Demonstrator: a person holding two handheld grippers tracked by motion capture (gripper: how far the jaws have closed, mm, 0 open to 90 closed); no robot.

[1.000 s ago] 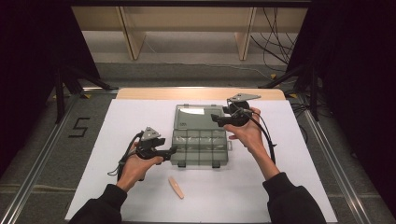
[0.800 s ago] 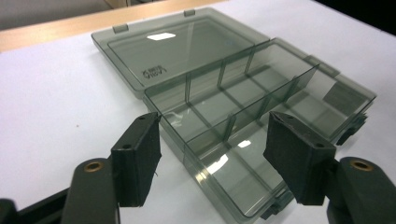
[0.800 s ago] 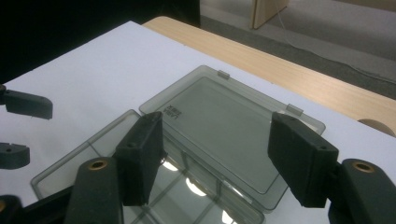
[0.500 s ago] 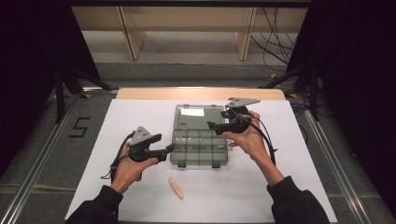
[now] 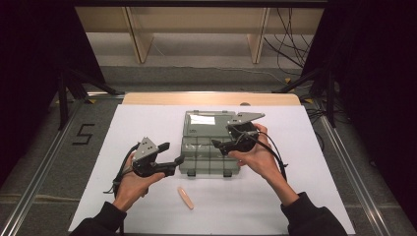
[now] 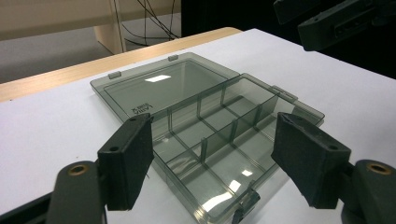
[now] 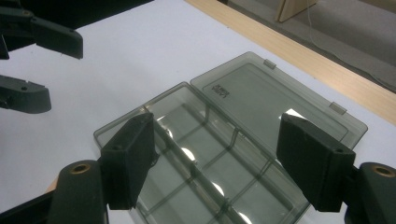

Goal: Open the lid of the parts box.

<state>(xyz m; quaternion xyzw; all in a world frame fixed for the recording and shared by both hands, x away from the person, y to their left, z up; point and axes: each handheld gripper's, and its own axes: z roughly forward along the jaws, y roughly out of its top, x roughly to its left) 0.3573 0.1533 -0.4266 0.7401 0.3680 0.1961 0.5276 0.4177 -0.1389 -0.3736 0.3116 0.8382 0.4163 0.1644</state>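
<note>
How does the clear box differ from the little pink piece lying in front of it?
The box is grey-tinted, see-through, flat and square-cornered; the pink piece is opaque, slim and rounded. The box is far larger and lies open, its lid folded back flat, with empty divided compartments; the pink piece is one solid bit. Both rest on the white table, untouched.

Bright overhead light, dark surroundings, glare on the clear box (image 6: 205,135).

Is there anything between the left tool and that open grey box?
Nothing visible. The left tool hangs open beside the box, with bare white table between them. The peach piece lies nearer the person.
</note>
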